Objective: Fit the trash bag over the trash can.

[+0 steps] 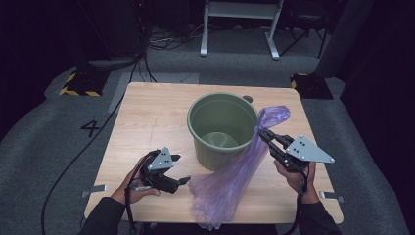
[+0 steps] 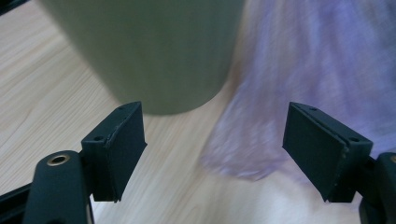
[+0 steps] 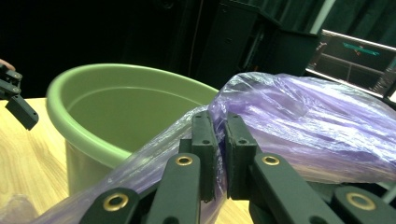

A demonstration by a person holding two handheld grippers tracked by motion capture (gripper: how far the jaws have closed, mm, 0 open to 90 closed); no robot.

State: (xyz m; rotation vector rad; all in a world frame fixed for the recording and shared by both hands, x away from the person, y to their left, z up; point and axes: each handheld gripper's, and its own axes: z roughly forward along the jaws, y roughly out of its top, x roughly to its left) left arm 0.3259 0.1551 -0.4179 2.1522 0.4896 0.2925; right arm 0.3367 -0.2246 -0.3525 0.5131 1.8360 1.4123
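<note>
Purple bag (image 1: 230, 174) pinched by the right gripper (image 1: 265, 134) beside the green bucket (image 1: 222, 128)
The bag's long axis slants from the counter (image 1: 147, 122) edge near the person up to the bucket's right rim, its bunched end topmost. The right gripper view shows the fingers (image 3: 204, 140) clamped on the film (image 3: 299, 126); the left gripper (image 2: 215, 144) view shows wide-apart fingers near the bucket's base (image 2: 154, 51), the bag's lower end (image 2: 289, 93) between them

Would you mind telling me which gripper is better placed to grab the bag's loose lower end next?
Left, probably. The left gripper is open beside the purple bag lying on the table, while the right gripper is clamped on its upper end near the green bucket.
</note>
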